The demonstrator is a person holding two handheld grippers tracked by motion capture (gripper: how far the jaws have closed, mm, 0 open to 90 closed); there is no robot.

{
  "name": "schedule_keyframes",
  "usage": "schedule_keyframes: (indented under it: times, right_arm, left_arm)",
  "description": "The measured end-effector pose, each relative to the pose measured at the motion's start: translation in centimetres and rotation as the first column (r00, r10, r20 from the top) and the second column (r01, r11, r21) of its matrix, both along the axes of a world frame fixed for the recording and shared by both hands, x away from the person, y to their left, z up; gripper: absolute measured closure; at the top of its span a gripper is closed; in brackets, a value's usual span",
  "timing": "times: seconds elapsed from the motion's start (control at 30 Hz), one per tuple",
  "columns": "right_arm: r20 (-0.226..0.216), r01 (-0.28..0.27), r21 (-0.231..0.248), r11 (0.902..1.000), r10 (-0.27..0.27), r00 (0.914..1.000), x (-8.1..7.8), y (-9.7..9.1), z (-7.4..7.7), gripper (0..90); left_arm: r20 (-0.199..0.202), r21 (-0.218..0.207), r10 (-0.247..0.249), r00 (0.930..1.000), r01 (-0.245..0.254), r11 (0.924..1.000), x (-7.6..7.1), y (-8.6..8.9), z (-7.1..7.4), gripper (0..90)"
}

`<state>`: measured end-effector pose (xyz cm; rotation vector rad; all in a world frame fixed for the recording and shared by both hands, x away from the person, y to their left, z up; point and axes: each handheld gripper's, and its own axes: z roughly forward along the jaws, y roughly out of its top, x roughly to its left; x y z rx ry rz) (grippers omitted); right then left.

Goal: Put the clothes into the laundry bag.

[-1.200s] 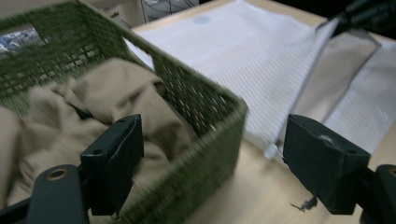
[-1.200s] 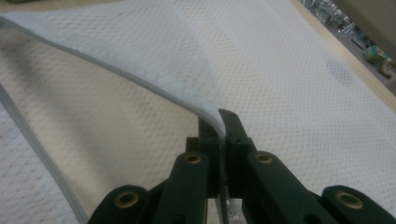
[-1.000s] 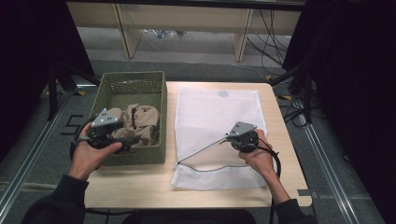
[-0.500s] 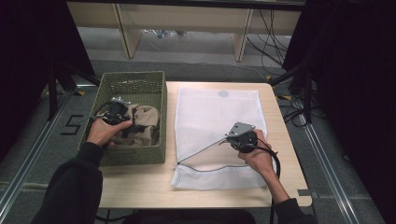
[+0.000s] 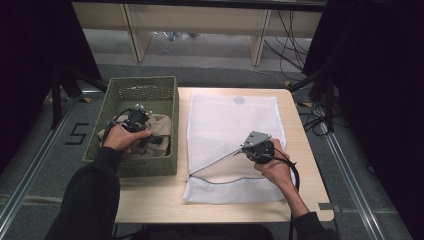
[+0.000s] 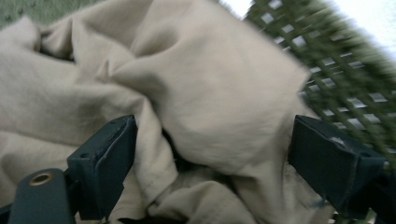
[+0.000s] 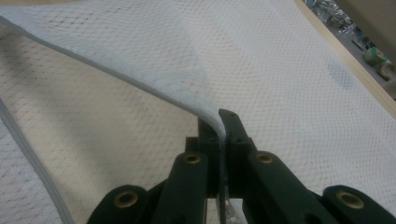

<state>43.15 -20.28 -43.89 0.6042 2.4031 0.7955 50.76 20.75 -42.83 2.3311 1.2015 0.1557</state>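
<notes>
The right gripper (image 7: 219, 122) has its jaws pressed together on the upper edge of the white mesh laundry bag (image 5: 232, 125), pinching the grey-trimmed hem and holding it raised off the lower layer, so the bag's mouth stands open toward the left. The bag lies flat on the right half of the wooden table (image 5: 150, 197), its near edge close to the table's near side.

The left gripper (image 6: 212, 154) has its jaws spread wide, one on each side of a fold of the beige cloth (image 6: 210, 88); the pads do not press on it. The cloth lies crumpled inside the green woven basket (image 5: 125, 92), which stands on the left side of the table, just beside the bag. The left hand (image 5: 122, 137) reaches into the basket from the near side.
</notes>
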Motion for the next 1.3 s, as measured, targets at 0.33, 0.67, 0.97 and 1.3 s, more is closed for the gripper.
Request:
schedule_keyframes:
  times: [0.33, 0.67, 0.97, 1.3]
  right_arm:
    - [-0.014, 0.012, 0.005, 0.9999, -0.012, 0.9998, -0.2, 0.0, -0.1, 88.8]
    - [-0.010, 0.002, -0.006, 1.0000, -0.002, 0.9999, -0.2, 0.1, -0.1, 88.7]
    - [0.006, -0.025, -0.025, 0.9994, 0.025, 0.9997, 0.2, 0.0, -0.2, 88.1]
    - [-0.024, -0.005, -0.012, 0.9999, 0.005, 0.9997, -0.2, 0.3, -0.2, 88.3]
  left_arm:
    - [-0.075, 0.065, 0.044, 0.9962, -0.039, 0.9971, 1.1, 0.0, -3.5, 16.1]
    - [0.135, 0.075, 0.135, 0.9817, -0.146, 0.9865, 1.7, 1.2, -2.6, 57.4]
    - [-0.010, 0.063, 0.054, 0.9985, -0.054, 0.9966, 1.2, 1.4, -3.1, 20.0]
    - [0.019, 0.071, 0.008, 0.9998, -0.009, 0.9975, 1.1, 1.4, -5.2, 8.3]
